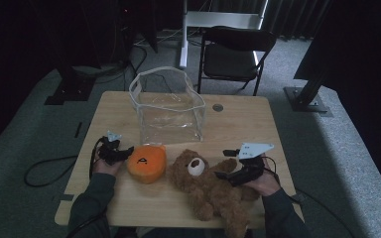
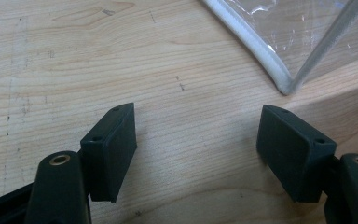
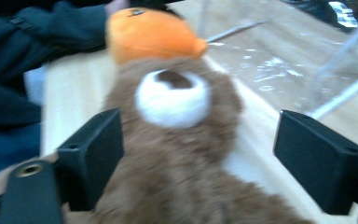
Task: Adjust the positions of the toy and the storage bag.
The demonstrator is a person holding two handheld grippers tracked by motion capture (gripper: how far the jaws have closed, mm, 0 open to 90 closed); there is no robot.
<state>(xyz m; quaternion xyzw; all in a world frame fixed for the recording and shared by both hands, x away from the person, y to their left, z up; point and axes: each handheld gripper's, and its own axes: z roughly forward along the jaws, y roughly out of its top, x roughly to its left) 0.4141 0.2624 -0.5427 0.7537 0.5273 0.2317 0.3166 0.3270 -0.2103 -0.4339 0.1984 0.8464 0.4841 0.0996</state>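
A brown teddy bear (image 1: 206, 181) lies on its back on the wooden table (image 1: 238, 124), head toward the middle. Left of its head sits a round orange plush (image 1: 147, 162). My right gripper (image 1: 226, 163) hovers open at the bear's raised arm. In the right gripper view the bear (image 3: 168, 186) lies between the spread jaws of that gripper (image 3: 198, 154), its white muzzle ahead, and the right pad stands clear of the fur. My left gripper (image 1: 127, 153) rests open just left of the orange plush. Beneath the left gripper (image 2: 198, 140) is bare wood.
A clear plastic bag (image 1: 167, 106) with white piping stands open at the table's back middle; its corner (image 2: 279, 70) lies ahead of the left jaws. A folding chair (image 1: 233, 52) stands behind the table. A dark sleeve (image 3: 23, 56) lies beyond the orange plush (image 3: 151, 32).
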